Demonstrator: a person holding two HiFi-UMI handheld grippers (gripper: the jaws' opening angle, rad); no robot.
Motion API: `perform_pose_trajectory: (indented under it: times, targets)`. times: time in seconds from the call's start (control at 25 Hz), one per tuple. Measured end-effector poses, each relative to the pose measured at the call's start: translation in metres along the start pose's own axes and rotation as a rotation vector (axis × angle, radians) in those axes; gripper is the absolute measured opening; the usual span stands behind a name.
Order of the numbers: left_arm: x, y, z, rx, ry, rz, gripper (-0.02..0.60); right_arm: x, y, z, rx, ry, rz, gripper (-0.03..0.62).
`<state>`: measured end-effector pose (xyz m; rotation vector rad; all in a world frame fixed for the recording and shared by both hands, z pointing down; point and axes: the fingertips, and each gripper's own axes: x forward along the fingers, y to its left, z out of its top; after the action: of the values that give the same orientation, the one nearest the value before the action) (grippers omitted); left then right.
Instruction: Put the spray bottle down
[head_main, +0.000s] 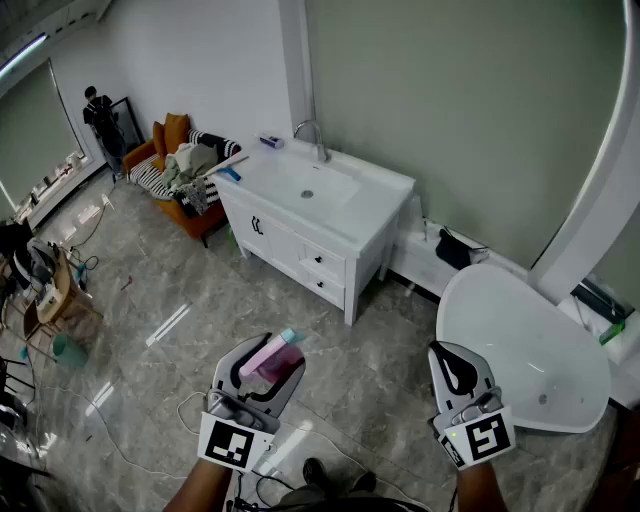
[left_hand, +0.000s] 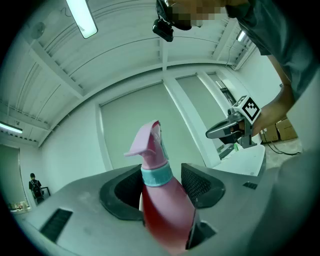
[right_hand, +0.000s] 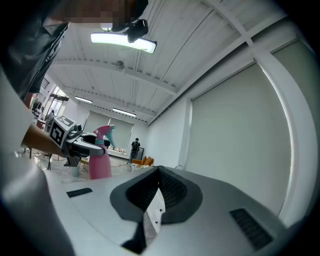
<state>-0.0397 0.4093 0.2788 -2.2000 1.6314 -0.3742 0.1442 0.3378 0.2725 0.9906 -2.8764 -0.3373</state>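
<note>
Spray bottle (head_main: 272, 360) before vanity (head_main: 378, 196), likely tub (head_main: 470, 300) right

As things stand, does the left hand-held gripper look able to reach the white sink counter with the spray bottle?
Probably not from here. The left hand-held gripper holds the spray bottle over open floor, and the sink counter stands well ahead. Nothing blocks the way; stepping closer should do.

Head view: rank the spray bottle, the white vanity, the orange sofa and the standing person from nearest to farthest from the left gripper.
1. Spray bottle, held by the left gripper, bottom centre.
2. White vanity, ahead, against the wall.
3. Orange sofa, beyond it to the left.
4. Standing person, far upper left.
</note>
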Motion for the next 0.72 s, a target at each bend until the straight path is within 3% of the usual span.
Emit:
perform_pose_trajectory:
  times: [0.72]
  targets:
    - [0.024, -0.024, 0.020, 0.007, 0.006, -0.007, 0.232, -0.021, -0.029, -0.009, 0.025, -0.003, 0.030, 0.010]
